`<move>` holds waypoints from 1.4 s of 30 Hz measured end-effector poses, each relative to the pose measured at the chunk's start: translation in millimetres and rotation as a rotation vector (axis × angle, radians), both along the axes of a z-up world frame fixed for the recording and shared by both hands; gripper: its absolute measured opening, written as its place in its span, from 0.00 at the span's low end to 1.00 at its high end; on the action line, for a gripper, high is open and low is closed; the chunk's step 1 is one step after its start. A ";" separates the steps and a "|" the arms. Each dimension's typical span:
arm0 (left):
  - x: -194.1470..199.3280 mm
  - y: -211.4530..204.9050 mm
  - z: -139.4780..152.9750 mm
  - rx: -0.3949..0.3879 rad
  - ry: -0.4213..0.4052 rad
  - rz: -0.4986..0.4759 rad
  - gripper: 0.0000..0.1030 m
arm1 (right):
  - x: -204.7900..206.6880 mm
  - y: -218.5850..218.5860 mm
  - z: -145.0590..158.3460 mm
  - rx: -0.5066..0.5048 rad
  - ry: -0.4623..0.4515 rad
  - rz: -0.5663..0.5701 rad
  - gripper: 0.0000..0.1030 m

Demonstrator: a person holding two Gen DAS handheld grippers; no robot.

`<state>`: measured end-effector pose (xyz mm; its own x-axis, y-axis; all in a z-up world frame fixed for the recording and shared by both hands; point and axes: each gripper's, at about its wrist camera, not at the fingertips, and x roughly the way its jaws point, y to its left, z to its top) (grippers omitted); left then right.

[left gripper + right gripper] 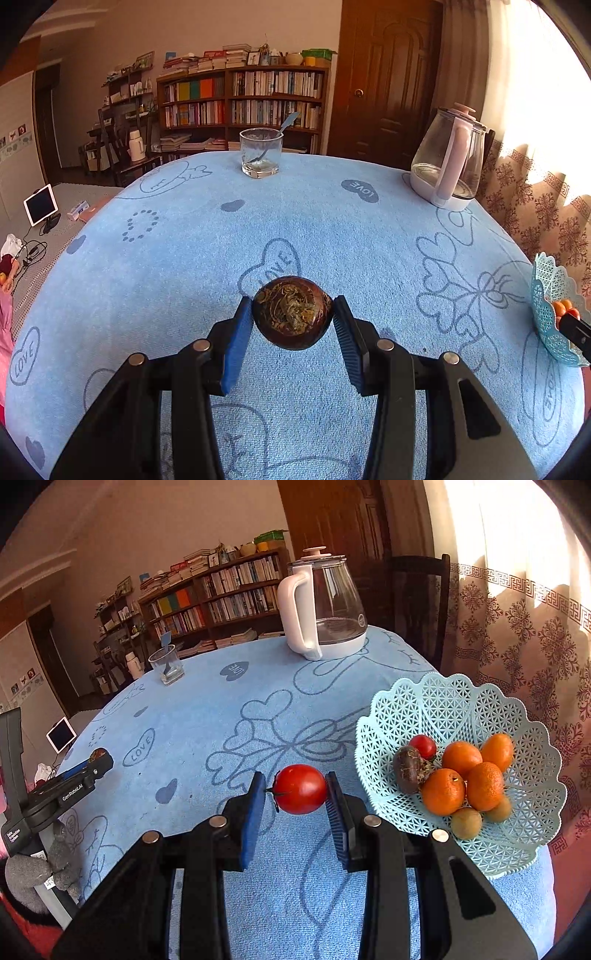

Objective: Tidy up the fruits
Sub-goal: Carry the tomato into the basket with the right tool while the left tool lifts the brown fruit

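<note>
Dark brown round fruit (292, 312) clamped in left gripper (293, 317), held above blue tablecloth (184, 258). Red tomato (300, 788) clamped in right gripper (295, 794), just beside lattice basket (461, 701) filled with oranges (443, 792). Glass (260, 152), kettle (321, 605) seen beyond.

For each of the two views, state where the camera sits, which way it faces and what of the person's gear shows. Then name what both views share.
Left wrist: sits on the left gripper, facing across the blue tablecloth toward the bookshelf; its fingers clamp a dark brown fruit.
Right wrist: sits on the right gripper, facing the kettle and fruit basket; it clamps a red tomato; the left gripper shows too.
Shared: tablecloth, glass, kettle, basket, bookshelf.
</note>
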<state>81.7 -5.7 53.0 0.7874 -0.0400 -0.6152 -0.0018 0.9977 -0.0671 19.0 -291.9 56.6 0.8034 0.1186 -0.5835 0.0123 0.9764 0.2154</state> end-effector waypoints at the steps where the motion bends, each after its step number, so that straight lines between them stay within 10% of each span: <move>1: 0.2 -0.6 -0.4 0.001 0.001 -0.001 0.44 | -1.8 -6.9 0.3 -0.001 -0.002 -0.017 0.33; 32: 0.4 -6.4 -7.3 0.010 0.010 -0.022 0.44 | -22.0 -103.0 -11.4 0.127 -0.006 -0.293 0.39; 42: -12.3 -35.5 -4.0 -0.012 0.034 -0.139 0.44 | -42.3 -109.2 -9.9 0.000 -0.098 -0.396 0.56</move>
